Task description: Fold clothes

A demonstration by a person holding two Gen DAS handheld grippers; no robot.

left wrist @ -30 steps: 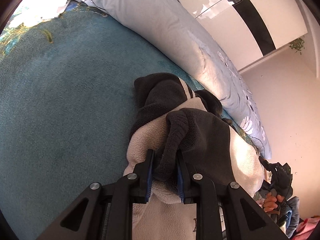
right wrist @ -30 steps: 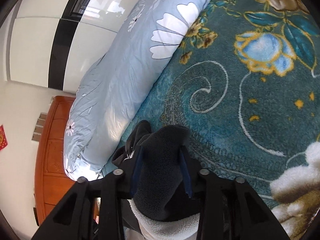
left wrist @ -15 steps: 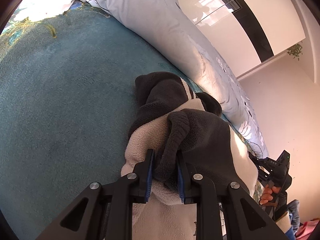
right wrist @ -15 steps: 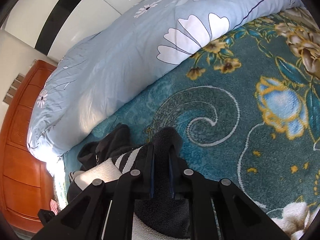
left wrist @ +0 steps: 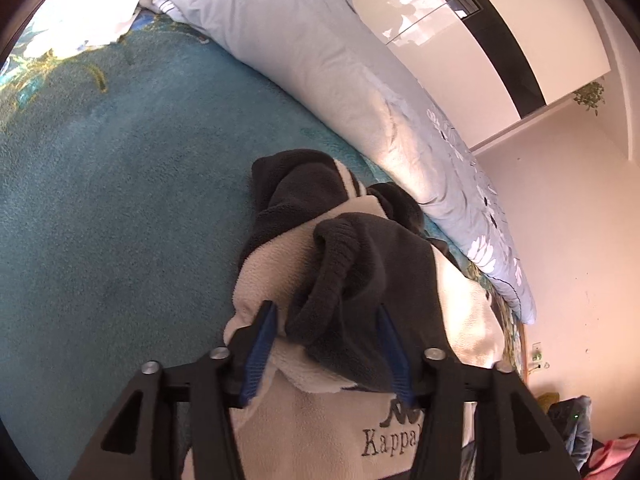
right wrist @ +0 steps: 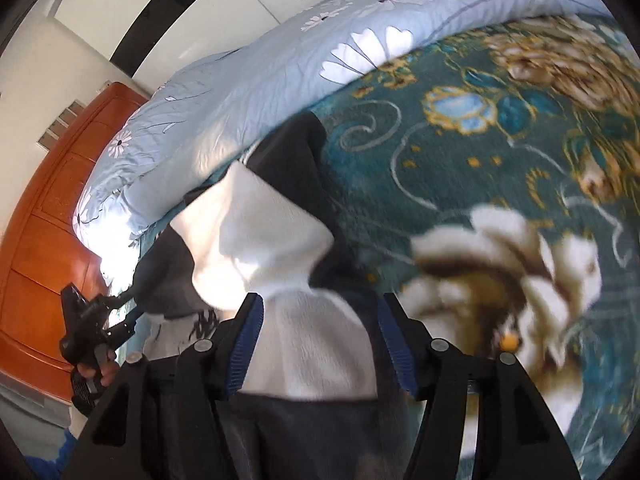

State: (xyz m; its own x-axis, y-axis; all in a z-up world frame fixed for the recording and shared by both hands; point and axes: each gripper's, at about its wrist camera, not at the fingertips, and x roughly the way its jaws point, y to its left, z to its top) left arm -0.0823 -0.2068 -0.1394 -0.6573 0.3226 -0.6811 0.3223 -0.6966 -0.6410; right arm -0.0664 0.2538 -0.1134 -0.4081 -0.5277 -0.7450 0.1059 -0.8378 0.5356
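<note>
A cream and dark grey fleece jacket with a "Kappa" logo lies bunched on the teal blanket. My left gripper is open, its jaws standing wide on either side of the dark grey sleeve cuff, which rests on the jacket. In the right wrist view the same jacket lies under my right gripper, which is open with cream fleece between its jaws. The left gripper and the hand holding it show at the lower left of that view.
A rolled light blue floral duvet runs along the far side of the blanket. A wooden headboard stands at the left. The blanket shows large flower patterns. More clothes lie at the lower right, off the bed.
Both grippers have opened and let go of the dark sleeves they held. The right gripper has swung over the jacket's cream part; the left cuff now lies loose on the jacket.
</note>
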